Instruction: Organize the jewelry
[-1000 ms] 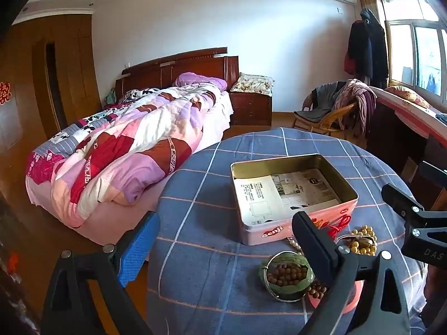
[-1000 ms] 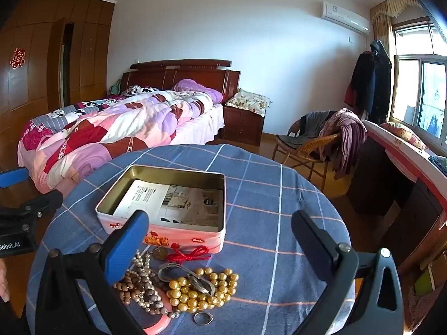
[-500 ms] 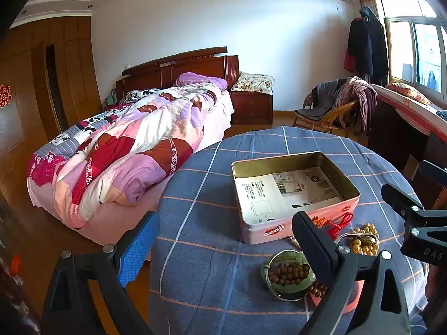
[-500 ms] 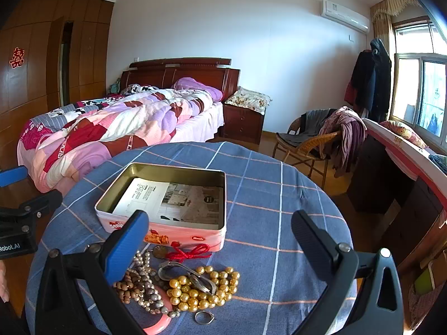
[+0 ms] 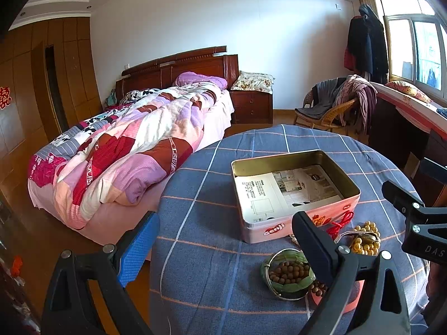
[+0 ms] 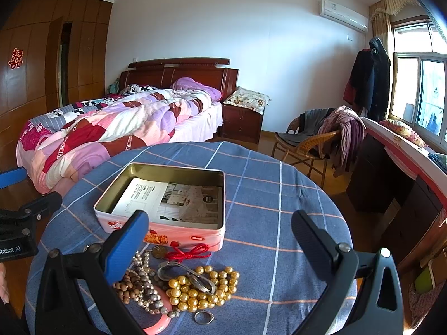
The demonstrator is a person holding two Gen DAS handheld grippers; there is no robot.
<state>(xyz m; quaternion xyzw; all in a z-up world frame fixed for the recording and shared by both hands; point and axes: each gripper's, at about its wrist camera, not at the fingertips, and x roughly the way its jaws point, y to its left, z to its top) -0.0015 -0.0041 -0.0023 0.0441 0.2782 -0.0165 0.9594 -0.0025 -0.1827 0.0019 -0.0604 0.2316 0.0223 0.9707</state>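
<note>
An open pink tin box (image 5: 296, 192) (image 6: 164, 203) lined with a printed sheet stands on the round table. Jewelry lies in front of it: a gold bead string (image 6: 201, 290) (image 5: 364, 237), a silver clip (image 6: 187, 275), a red knotted cord (image 6: 190, 252) (image 5: 340, 223), grey pearl and brown wooden beads (image 6: 139, 287), a pink bangle (image 6: 156, 323) and a small ring (image 6: 204, 317). A green bangle (image 5: 287, 275) encircles brown beads. My left gripper (image 5: 223, 240) hangs open above the table's near left edge. My right gripper (image 6: 220, 234) is open above the jewelry pile, holding nothing.
The table wears a blue checked cloth (image 6: 265, 195). Beyond it stand a bed with a patchwork quilt (image 5: 134, 150), a nightstand (image 6: 243, 122), a wicker chair draped with clothes (image 6: 321, 136) and a long desk under the window (image 6: 399, 150).
Both views have shifted slightly; the tin and jewelry lie as before. Both grippers stay open.
</note>
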